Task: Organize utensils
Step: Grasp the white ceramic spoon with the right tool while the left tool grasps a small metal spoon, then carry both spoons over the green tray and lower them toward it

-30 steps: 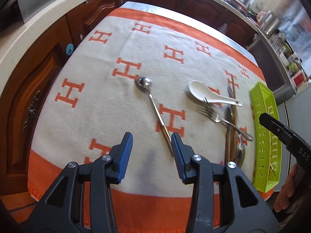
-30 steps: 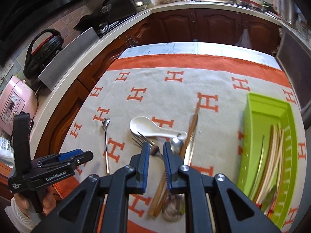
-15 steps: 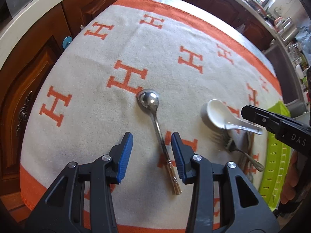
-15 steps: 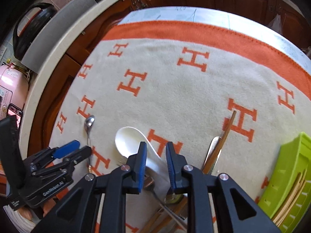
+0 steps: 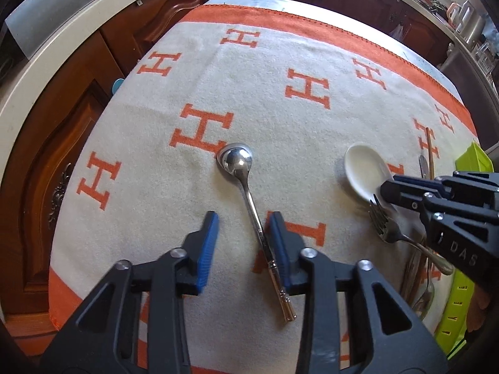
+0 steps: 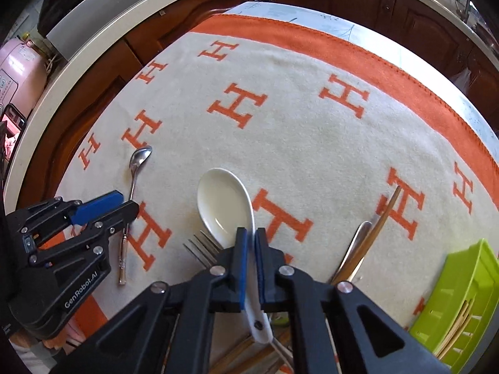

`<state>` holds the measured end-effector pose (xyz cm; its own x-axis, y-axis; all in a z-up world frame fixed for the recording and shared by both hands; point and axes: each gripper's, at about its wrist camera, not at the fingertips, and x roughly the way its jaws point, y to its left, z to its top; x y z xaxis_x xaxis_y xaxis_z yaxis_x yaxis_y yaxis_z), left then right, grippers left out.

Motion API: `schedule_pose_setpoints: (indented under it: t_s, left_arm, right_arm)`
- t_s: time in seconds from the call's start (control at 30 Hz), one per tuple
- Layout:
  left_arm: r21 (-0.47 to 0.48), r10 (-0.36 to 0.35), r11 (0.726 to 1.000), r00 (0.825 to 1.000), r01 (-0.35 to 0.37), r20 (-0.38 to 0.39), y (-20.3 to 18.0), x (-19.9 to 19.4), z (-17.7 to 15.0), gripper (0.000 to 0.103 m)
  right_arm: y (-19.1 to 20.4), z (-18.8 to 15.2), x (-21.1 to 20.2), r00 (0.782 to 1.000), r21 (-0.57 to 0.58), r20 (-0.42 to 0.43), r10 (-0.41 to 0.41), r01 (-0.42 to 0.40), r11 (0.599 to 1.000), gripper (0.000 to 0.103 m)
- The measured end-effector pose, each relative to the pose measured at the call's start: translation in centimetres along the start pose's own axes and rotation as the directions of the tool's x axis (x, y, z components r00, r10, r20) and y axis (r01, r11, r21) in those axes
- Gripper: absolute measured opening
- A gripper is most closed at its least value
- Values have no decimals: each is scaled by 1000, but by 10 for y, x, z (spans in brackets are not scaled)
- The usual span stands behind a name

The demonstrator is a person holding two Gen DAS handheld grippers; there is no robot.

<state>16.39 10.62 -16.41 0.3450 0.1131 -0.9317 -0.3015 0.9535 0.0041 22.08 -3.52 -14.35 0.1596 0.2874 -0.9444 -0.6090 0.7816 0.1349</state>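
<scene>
**Currently: both claws working on spoons, one each**

Currently I am holding two grippers over the orange-and-cream blanket [image 5: 280, 62], which is covering the table.

1. My left gripper [image 5: 243, 233] is pointing steeply down at the one steel spoon [image 5: 249, 193]. Its jaws have just been closing and are straddling the spoon's handle. The right-hand pad [image 5: 277, 243] is sitting against the handle; the left-hand pad [image 5: 207, 249] is standing apart from it. The claw is therefore still released, not clamping.

2. My right gripper [image 6: 249, 268] is clenching the handle of the one white ceramic spoon [image 6: 226, 205]. Its jaws have just been closing, and both blue pads are pressing on the handle. The bowl is lying on the blanket ahead of the fingertips; the handle end is showing behind the pads.

3. One fork [image 6: 201, 247] is lying just beside the ceramic spoon, its tines showing at the left of my right gripper.

4. One wooden chopstick [image 6: 382, 215] and one metal handle [image 6: 354, 249] are lying side by side to the right; further utensils under the gripper are too hidden to count.

5. One green tray [image 6: 467, 280] is sitting at the blanket's right edge, holding several chopsticks whose number I cannot tell.
</scene>
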Motion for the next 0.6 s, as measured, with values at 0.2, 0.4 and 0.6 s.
schedule_pose_setpoints:
  t_s: [0.2,0.4,0.6]
  left_arm:
    - [-4,-44,999,999,44,4,6,-5,-7,2]
    - [-61,-139,988,990,139,-1,21,-11,-12,2]
    - [-59,-260,964,965,261,27,20,-48,-17,2]
  right_arm:
    - [-10,-8,-15,997,103,71,5,-12,995,2]
    - [-28,-26,-45,986,241,167,26,-67,968,2]
    - [-54,-69,-97,960,398,281,16,-132,908,2]
